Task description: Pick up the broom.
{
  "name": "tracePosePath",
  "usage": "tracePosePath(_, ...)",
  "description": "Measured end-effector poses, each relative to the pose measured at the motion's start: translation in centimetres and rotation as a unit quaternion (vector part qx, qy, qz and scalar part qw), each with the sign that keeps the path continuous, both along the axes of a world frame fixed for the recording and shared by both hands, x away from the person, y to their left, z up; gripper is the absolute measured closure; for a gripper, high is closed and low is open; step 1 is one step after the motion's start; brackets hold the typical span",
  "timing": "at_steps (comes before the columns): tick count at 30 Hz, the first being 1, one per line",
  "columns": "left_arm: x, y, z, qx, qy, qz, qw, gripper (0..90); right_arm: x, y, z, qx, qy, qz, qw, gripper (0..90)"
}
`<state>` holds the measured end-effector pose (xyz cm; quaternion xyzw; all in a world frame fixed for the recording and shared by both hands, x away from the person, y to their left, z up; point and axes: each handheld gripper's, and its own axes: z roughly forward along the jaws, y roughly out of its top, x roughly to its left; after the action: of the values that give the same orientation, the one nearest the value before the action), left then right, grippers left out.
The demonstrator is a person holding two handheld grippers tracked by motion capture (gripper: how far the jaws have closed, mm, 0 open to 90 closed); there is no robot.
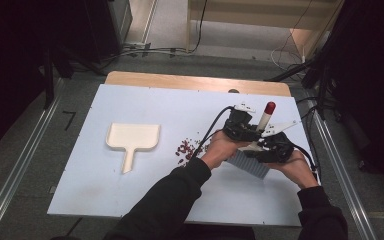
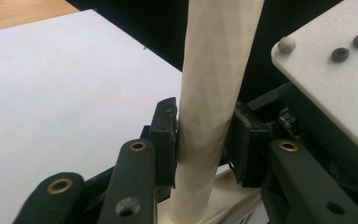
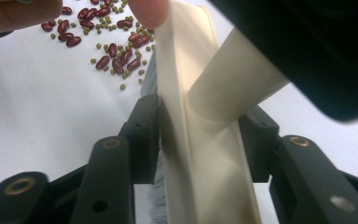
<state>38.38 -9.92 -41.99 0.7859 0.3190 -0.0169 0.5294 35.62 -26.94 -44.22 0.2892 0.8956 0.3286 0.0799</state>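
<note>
1. Left tongs (image 2: 205, 135) were clamped on the cream handle (image 2: 214, 93) of a hand brush, one black pad pressed to each side of the round shaft.
2. Seen from the left gripper view, the handle rose steeply between the pads and ran out past the top edge; its foot joined the brush's cream back at the bottom edge.
3. Right tongs (image 3: 200, 135) sat astride the brush's cream back (image 3: 205, 177). The left jaw lay against its edge; the right jaw stood just beside the base of the handle, and contact there could not be judged. No firm grasp could be called on that side.
4. Grey bristles (image 3: 156, 196) hung below the back, next to the left jaw.
5. From the high view, both hands met at the right half of the surface (image 1: 130, 195), left hand (image 1: 222, 147) and right hand (image 1: 292, 165) close together, with the brush (image 1: 252, 162) between them.
6. The handle's dark red tip (image 1: 269, 106) pointed up and away from the person.
7. Red beans and small green beans (image 1: 186, 148) lay scattered on the surface just left of the hands.
8. A cream dustpan (image 1: 132, 139) lay flat well to the left, handle toward the person, apart from the beans.
</note>
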Motion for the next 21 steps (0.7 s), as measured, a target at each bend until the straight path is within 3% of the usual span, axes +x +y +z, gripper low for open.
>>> tracePosePath(13, -0.2, 2.6, 0.0, -0.010, 0.003, 0.023, 0.9997, 55.1, 0.3, 0.3, -0.2, 0.005, 0.009, -0.012, 0.9999, 56.3)
tracePosePath(21, -0.6, 4.7, 0.2, -0.030, 0.006, 0.041, 0.9987, 54.9, 0.1, 0.1, -0.1, 0.014, 0.017, -0.015, 0.9996, 57.8)
